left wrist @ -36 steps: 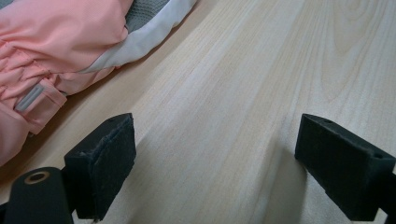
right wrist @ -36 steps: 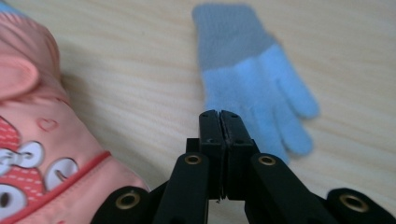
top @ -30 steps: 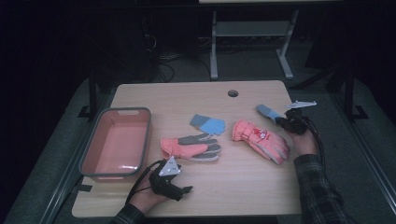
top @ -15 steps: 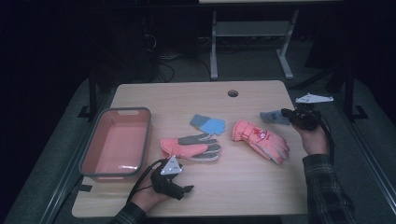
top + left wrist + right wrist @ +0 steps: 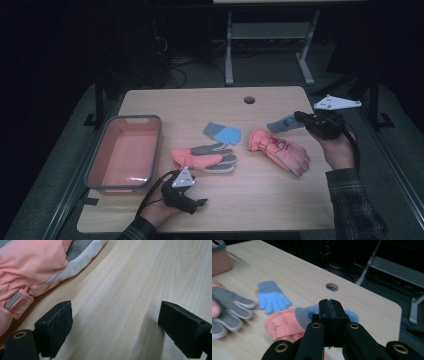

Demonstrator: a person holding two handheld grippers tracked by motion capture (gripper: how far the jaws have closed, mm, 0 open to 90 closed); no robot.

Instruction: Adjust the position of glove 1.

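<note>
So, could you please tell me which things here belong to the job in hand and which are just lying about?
In the job:
right tongs, shut on the small blue glove
pink tub

Lying about:
second blue glove
two pink gloves
left tongs, open

No legible text, brand, number or sign is showing anywhere. One entry only: a small dark emblem is sitting on the pink ski glove [image 5: 279, 149] just left of the right gripper [image 5: 299, 116], possibly a logo, too blurred for reading.
</note>
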